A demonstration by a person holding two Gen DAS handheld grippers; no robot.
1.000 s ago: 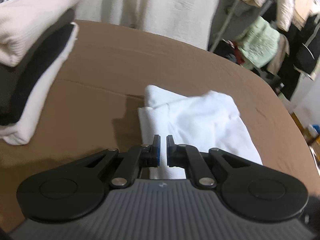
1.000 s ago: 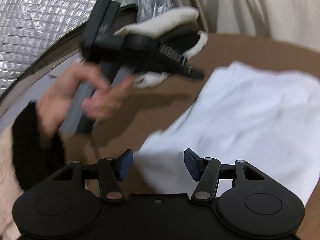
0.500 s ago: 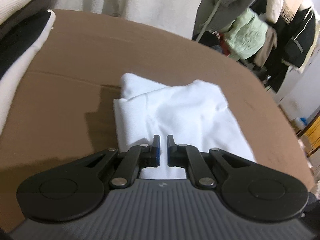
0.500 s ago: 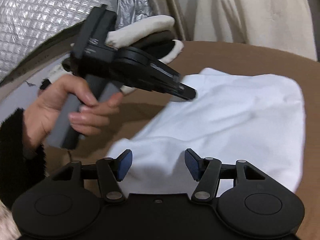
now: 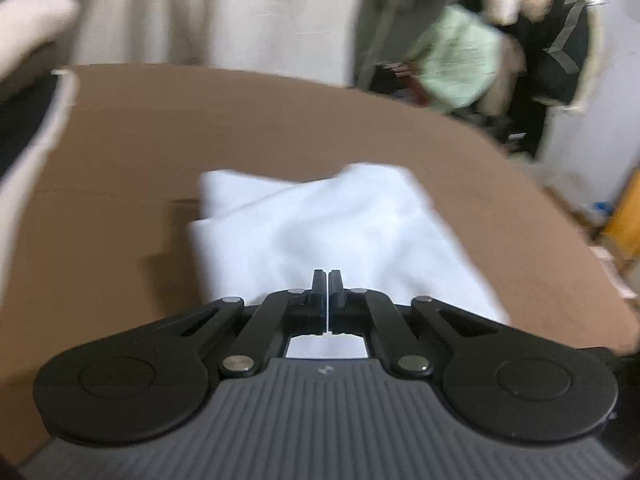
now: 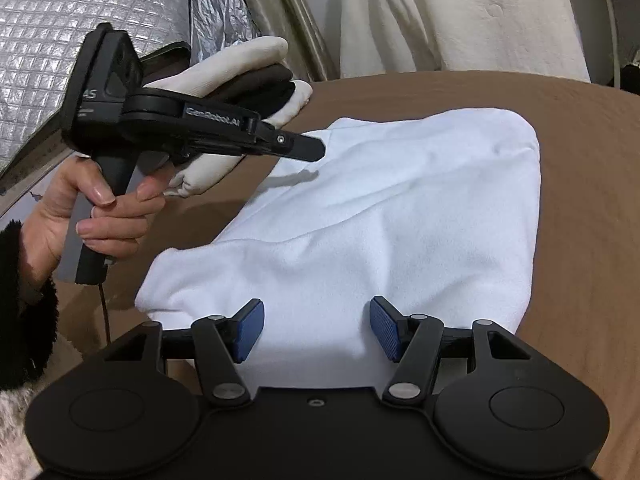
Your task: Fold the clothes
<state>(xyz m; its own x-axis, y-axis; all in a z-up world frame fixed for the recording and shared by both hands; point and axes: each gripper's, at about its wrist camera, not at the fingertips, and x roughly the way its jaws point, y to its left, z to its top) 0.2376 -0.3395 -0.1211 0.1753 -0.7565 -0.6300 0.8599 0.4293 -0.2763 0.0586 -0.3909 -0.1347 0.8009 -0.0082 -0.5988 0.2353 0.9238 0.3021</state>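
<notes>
The white garment lies folded on the brown desk, with its layers stacked and the edges a little uneven. Compared with one second ago, the left claw is now lower and nearer to the cloth's left edge, and its jaws have come almost fully together with nothing between them. The right claw hovers over the near edge with jaws apart, as before. The garment itself has not moved. I judge the fold is being checked or another fold is being prepared. In the right wrist view its long axis runs from near-left to far-right, and the rounded folded end points away, to the far right. A stack of folded clothes stands at the far left.
</notes>
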